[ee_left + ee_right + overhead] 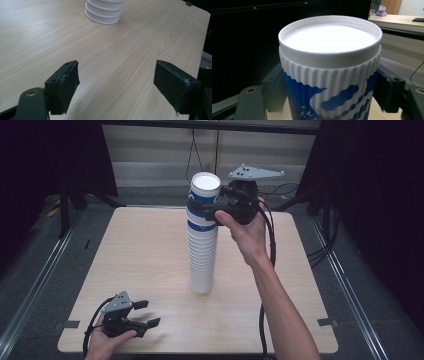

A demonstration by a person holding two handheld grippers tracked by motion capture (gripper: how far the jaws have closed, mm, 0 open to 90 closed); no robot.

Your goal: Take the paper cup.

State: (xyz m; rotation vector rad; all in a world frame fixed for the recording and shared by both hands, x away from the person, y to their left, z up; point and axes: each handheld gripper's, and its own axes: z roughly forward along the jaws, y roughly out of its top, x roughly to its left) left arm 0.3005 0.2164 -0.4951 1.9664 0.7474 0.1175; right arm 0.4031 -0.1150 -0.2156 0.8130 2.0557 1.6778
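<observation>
A tall stack of upturned ribbed white paper cups (202, 260) stands in the middle of the wooden table (140, 245). Its base shows in the left gripper view as the stack's lowest cups (105, 12). The top cup (205, 192) is white with blue print, bottom side up. My right gripper (200, 209) is shut on that top cup (329, 75), one jaw on each side, just under its rim. Near the front left corner of the table my left gripper (148, 313) rests low and open, nothing between its jaws, as the left gripper view (116, 85) confirms.
Metal rails run along the floor on both sides of the table (30, 285). Black cables (272, 250) trail from the right gripper down along the forearm. Bare tabletop (125, 50) lies between the left gripper and the stack.
</observation>
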